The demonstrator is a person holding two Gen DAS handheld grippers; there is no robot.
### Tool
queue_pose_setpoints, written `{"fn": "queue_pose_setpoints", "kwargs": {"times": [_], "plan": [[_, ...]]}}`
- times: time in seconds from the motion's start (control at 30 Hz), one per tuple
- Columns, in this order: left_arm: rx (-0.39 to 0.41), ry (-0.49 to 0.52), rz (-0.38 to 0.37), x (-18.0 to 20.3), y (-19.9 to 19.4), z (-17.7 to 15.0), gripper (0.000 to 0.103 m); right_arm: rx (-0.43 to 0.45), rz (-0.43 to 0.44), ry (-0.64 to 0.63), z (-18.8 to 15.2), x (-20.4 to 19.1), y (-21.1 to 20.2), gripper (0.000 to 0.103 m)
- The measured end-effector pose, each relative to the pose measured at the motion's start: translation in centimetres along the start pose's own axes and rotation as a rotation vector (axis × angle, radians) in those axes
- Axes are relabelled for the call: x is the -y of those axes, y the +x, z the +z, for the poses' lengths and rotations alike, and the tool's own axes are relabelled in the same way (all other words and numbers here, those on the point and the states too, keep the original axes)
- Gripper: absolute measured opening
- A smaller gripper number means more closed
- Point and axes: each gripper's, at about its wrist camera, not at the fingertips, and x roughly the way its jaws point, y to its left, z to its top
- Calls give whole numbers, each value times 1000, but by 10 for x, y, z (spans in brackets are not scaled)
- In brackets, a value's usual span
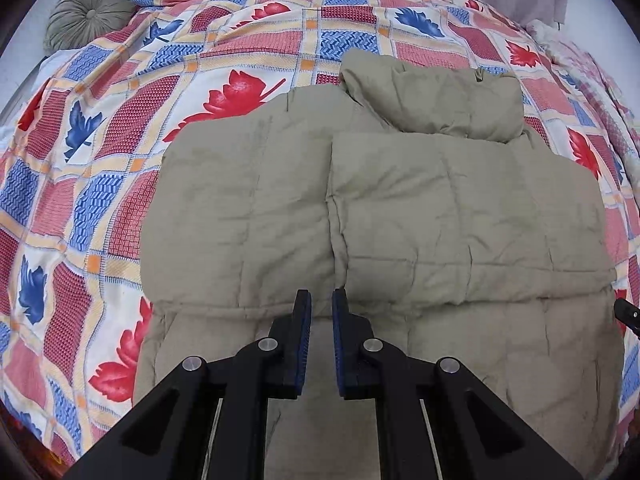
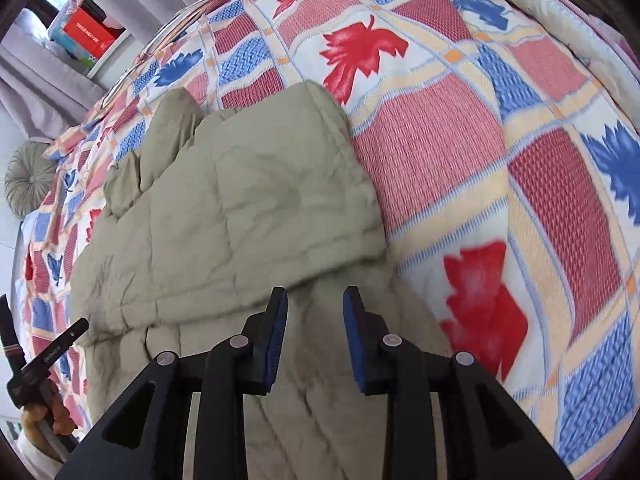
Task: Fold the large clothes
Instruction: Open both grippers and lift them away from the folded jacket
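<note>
A khaki quilted padded jacket lies partly folded on the bed, its sleeves folded over the body and its hood or collar at the far end. My left gripper hovers over the jacket's near part, jaws a little apart and empty. In the right wrist view the same jacket lies ahead and to the left. My right gripper is open and empty above the jacket's near right edge. The left hand-held gripper shows at the far left of the right wrist view.
The jacket lies on a bedspread with red and blue leaf and check patterns. A round green cushion sits at the far left corner. Grey curtains and a shelf with a red box stand behind the bed.
</note>
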Motion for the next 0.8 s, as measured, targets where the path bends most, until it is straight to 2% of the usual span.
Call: {"fn": "queue_pose_setpoints", "kwargs": {"times": [0.23, 0.27, 0.3, 0.33, 0.37, 0.63, 0.8], "plan": [[-33, -7, -19, -7, -10, -27, 14, -45, 6, 21, -32, 2, -9, 34], [-38, -10, -21, -8, -12, -30, 24, -50, 6, 21, -34, 1, -10, 35], [-43, -15, -20, -9, -13, -33, 81, -54, 7, 23, -38, 1, -11, 35], [-38, -30, -3, -11, -17, -36, 101, -56, 10, 25, -40, 1, -12, 35], [1, -38, 3, -12, -24, -40, 102, -60, 12, 28, -43, 1, -14, 35], [-22, -15, 12, -18, -38, -56, 102, -80, 29, 51, -60, -3, -27, 36], [-51, -25, 12, -27, -48, -69, 102, -95, 48, 65, -74, -5, -43, 47]]}}
